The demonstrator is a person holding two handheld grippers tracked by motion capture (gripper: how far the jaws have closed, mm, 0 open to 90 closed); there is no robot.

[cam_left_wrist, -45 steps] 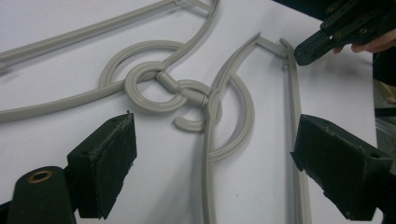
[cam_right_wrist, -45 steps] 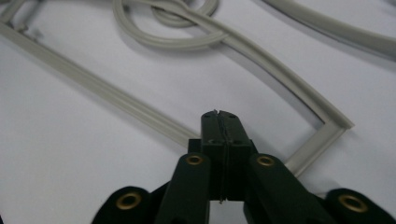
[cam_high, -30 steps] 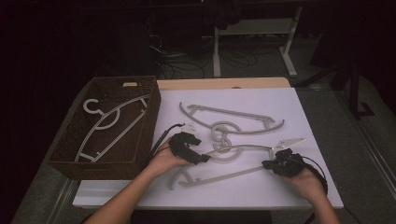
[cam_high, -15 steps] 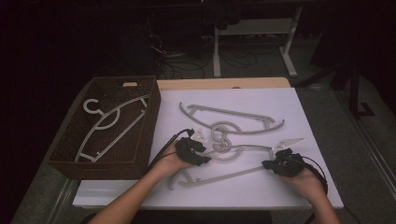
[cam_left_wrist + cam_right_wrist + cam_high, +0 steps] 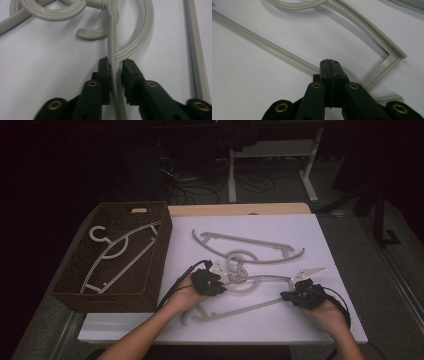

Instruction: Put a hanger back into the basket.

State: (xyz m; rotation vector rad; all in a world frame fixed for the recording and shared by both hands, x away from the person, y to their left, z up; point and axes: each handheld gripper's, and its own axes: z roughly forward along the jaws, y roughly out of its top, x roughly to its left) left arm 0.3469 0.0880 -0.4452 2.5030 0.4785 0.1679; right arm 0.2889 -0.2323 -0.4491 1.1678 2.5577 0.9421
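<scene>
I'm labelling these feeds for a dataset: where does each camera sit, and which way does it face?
High view: above the person's side, facing forward and down on the white table; both forearms, left gripper, right gripper.
Left gripper view: rides the left gripper, looking along jaws pinching the near hanger.
Right gripper view: rides the right gripper, jaws together, over the hanger's bar.
Shared: that hanger appears in all three.

dim, dark surroundings; the white table (image 5: 330, 245) lit from above, close views slightly soft.
</scene>
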